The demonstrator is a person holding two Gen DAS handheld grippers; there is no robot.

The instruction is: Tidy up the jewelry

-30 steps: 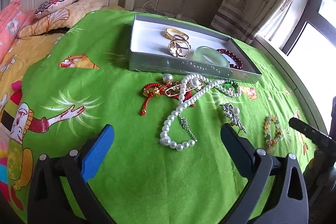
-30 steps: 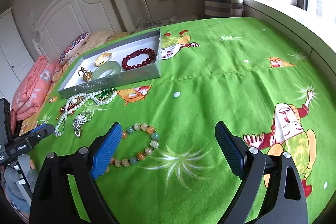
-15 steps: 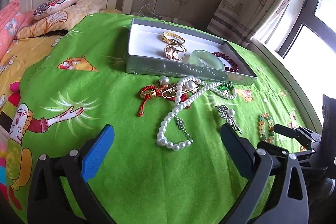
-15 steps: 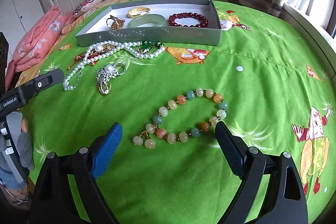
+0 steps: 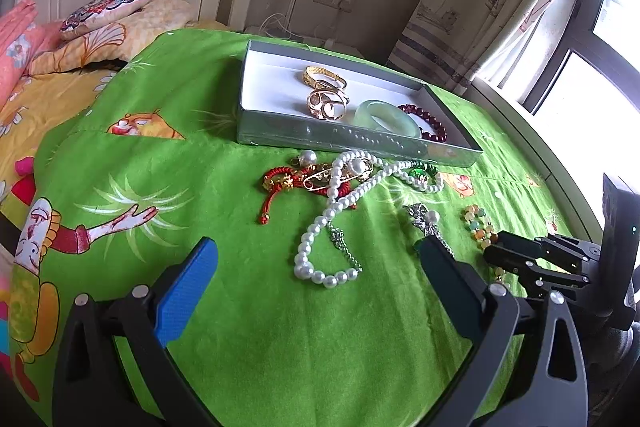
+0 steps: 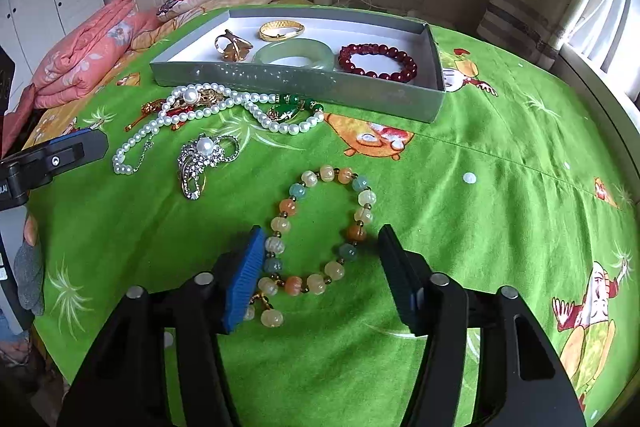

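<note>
Right wrist view, lower centre: your right gripper [image 6: 320, 267] closing around pastel bead bracelet [image 6: 320, 227], pads not yet pressing. Next: pinch, lift toward grey box [image 6: 434, 67], upper centre. Left gripper [image 5: 316, 287] spread, empty.

Right gripper [image 6: 320, 263] angled down over the bracelet [image 6: 320, 227], jaws closing around it. Left gripper [image 5: 316, 279] wide apart, left of it.
</note>
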